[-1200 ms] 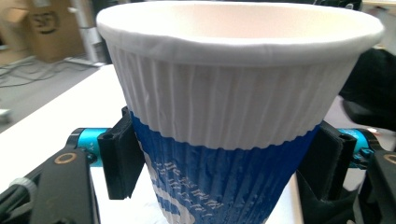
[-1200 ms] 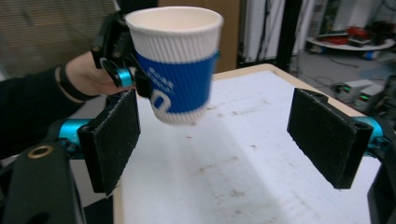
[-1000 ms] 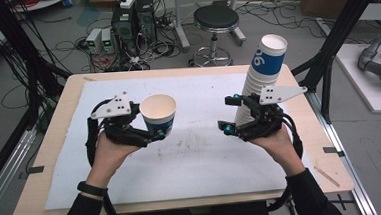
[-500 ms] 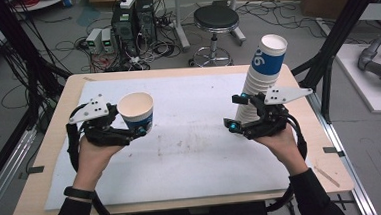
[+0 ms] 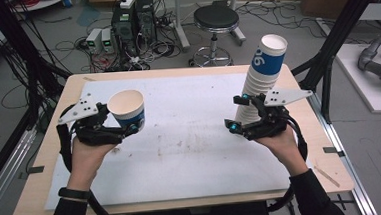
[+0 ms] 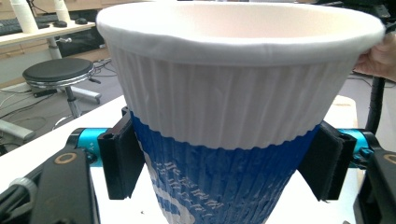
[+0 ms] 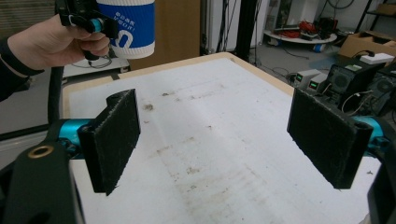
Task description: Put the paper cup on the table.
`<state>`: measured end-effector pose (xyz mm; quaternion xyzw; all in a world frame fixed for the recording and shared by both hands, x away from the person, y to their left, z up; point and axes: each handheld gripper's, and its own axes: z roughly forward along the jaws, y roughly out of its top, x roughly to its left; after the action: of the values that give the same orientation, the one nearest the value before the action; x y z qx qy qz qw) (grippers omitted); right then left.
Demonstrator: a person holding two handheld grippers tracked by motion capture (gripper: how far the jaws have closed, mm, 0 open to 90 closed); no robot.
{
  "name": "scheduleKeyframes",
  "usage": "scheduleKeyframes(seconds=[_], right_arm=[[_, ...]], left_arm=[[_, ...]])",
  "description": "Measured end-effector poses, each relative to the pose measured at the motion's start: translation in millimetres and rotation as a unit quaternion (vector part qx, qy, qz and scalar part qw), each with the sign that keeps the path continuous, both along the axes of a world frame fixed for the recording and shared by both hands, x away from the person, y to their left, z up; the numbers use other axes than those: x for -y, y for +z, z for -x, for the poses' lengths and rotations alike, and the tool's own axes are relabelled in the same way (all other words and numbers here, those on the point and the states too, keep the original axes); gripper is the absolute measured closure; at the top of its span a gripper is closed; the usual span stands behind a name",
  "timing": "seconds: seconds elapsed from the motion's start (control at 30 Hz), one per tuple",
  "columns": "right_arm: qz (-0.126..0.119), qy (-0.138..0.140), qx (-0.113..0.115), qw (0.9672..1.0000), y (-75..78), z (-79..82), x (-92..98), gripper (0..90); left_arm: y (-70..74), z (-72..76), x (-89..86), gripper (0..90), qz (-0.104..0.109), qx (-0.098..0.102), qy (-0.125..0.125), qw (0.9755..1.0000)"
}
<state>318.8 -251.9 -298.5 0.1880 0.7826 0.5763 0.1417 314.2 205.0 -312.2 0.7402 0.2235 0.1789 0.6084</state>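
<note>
Over the left part of the table (image 5: 186,72), the left gripper (image 5: 129,127) pinches one paper cup (image 5: 127,109) on its blue lower band; in the left gripper view both black pads press on the ribbed wall, one on each side, and the white rim stands above them. The cup is upright, perhaps a little tilted, with its mouth up, and it hangs above the white sheet (image 5: 181,148), not touching it. Well apart, near the right far corner, stands the stack of cups (image 5: 264,78), leaning slightly. The right gripper (image 5: 239,115) is just beside the foot of this stack, on its left side — its jaws stand spread and nothing is between them, as the right gripper view shows bare sheet between the pads (image 7: 114,140). I judge that the coming move is to set the single cup down on the sheet. For this the important relation is simple: the long axis of the cup is vertical, its base points straight down to the free sheet below, and the left hand (image 5: 88,154) is the nearer one — the right hand (image 5: 276,142) waits by the stack.
</note>
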Motion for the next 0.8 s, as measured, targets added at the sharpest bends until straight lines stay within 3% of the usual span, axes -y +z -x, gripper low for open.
scheduleKeyframes(seconds=[0.47,0.8], right_arm=[[0.001,0.0,0.001,1.0,-1.1,-1.5,0.8,17.5],[0.001,0.002,0.005,1.0,-1.5,-3.1,-1.3,17.4]], left_arm=[[-11.4,2.4,-7.0,25.7,-0.003,-0.005,0.031,0.9995],[-37.1,1.4,-8.5,25.8,-0.014,-0.017,0.073,0.9971]])
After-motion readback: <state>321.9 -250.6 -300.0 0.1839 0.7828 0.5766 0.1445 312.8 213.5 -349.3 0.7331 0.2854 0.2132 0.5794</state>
